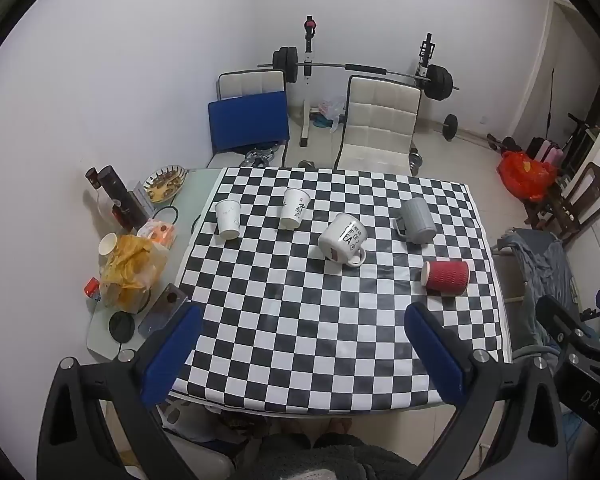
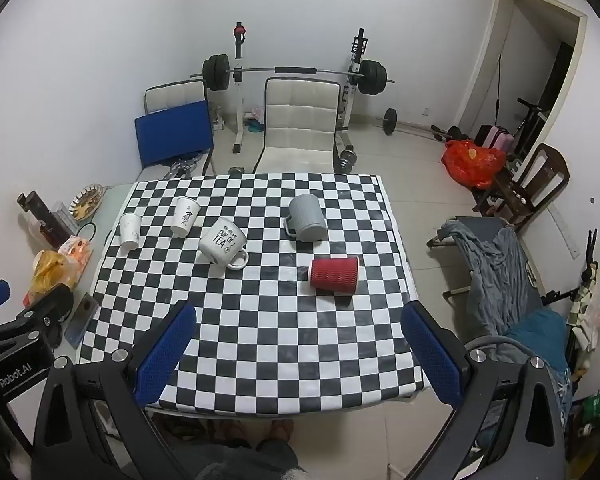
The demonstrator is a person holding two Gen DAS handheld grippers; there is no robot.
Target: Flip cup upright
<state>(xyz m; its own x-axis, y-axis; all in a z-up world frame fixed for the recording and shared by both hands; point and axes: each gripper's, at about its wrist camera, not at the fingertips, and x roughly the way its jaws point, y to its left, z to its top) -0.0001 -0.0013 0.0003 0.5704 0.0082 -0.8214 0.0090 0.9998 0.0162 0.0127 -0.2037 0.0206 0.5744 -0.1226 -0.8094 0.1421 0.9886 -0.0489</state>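
A red ribbed paper cup [image 1: 446, 277] [image 2: 334, 274] lies on its side on the checkered tablecloth [image 1: 300, 340] [image 2: 260, 340]. A white "cup of tea" mug [image 1: 343, 239] [image 2: 223, 246] lies tilted on its side. A grey ribbed mug [image 1: 418, 220] [image 2: 307, 217] stands upside down. Two white paper cups [image 1: 227, 218] [image 1: 295, 207] [image 2: 130, 231] [image 2: 185, 216] stand upside down at the left. My left gripper [image 1: 302, 320] is open and empty above the table's near edge. My right gripper [image 2: 298, 316] is open and empty, also near the front edge.
A side shelf at the left holds a yellow bag [image 1: 130, 268], a dark bottle [image 1: 118, 196] and a bowl [image 1: 166, 184]. Two chairs [image 1: 380, 124] [image 1: 248, 120] and a barbell rack [image 1: 360, 68] stand behind the table. A cot with a grey cloth [image 2: 496, 264] is at the right.
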